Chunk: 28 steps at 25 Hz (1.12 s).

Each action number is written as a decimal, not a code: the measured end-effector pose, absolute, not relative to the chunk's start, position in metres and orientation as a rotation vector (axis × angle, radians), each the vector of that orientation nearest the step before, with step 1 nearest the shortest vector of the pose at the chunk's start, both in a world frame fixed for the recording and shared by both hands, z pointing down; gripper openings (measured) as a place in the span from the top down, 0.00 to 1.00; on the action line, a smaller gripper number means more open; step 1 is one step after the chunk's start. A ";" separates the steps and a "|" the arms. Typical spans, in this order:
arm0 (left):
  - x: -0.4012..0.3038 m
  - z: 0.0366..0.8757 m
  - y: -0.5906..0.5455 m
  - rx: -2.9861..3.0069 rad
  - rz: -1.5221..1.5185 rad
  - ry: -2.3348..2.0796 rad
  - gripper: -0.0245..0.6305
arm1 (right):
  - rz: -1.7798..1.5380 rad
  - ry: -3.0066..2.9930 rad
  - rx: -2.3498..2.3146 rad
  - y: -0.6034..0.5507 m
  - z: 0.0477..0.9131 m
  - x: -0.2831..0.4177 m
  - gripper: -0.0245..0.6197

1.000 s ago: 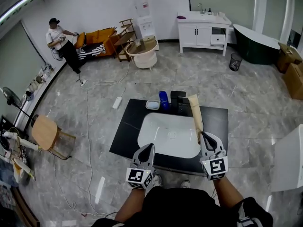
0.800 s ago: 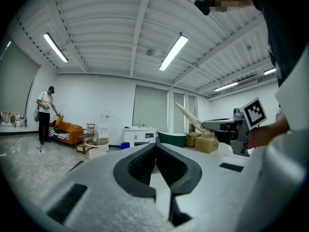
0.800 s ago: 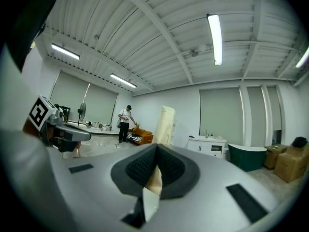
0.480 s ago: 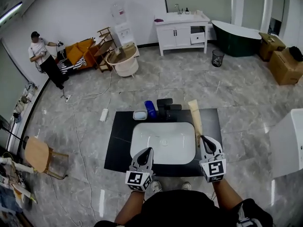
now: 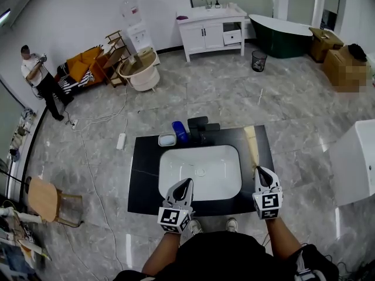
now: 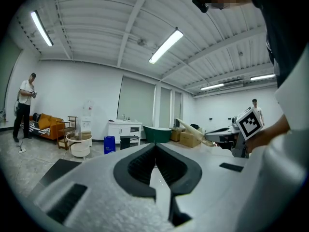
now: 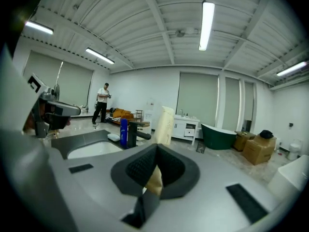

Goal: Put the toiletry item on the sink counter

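Observation:
The toiletry item is a long cream tube (image 5: 253, 145). My right gripper (image 5: 258, 170) is shut on its near end. The tube points away from me, low over the right strip of the black sink counter (image 5: 143, 174), beside the white basin (image 5: 199, 171); whether it touches the counter I cannot tell. In the right gripper view the tube (image 7: 163, 123) rises out from between the closed jaws of that gripper (image 7: 157, 150). My left gripper (image 5: 186, 182) hovers over the basin's front rim, shut and empty (image 6: 155, 146). From the left gripper view the tube (image 6: 192, 129) shows at the right.
A blue bottle (image 5: 179, 132), a black faucet (image 5: 199, 126) and a soap dish (image 5: 167, 139) stand along the counter's back edge. Farther off are a white vanity (image 5: 211, 28), a green bathtub (image 5: 281, 28), a bin (image 5: 255, 60) and a person (image 5: 38, 75).
My right gripper has sunk with the tube, which now lies lower and flatter along the counter's right side. The left gripper has shifted a little. The head view has swung.

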<state>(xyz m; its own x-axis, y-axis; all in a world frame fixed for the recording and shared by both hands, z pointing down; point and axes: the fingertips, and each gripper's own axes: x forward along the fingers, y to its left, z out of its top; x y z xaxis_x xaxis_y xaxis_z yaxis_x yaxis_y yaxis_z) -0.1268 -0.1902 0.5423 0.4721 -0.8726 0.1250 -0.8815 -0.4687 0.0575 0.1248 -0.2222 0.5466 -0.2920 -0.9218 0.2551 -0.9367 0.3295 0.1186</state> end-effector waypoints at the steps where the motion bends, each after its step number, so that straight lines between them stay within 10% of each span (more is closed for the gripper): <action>1: -0.128 0.544 -0.190 2.595 0.124 -1.549 0.95 | 0.086 -2.299 1.673 -0.223 0.553 0.127 0.95; 28: -0.105 0.551 -0.198 2.644 0.138 -1.430 0.95 | 0.351 -1.957 1.539 -0.238 0.716 0.153 0.95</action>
<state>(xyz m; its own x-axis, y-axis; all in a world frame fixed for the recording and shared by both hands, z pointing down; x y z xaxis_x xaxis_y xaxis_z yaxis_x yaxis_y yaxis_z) -0.1046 -0.1981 0.5510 0.5461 -0.8254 0.1431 -0.8375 -0.5416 0.0723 0.1534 -0.2375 0.7157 -0.1319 -0.7801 0.6116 -0.9441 0.2870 0.1625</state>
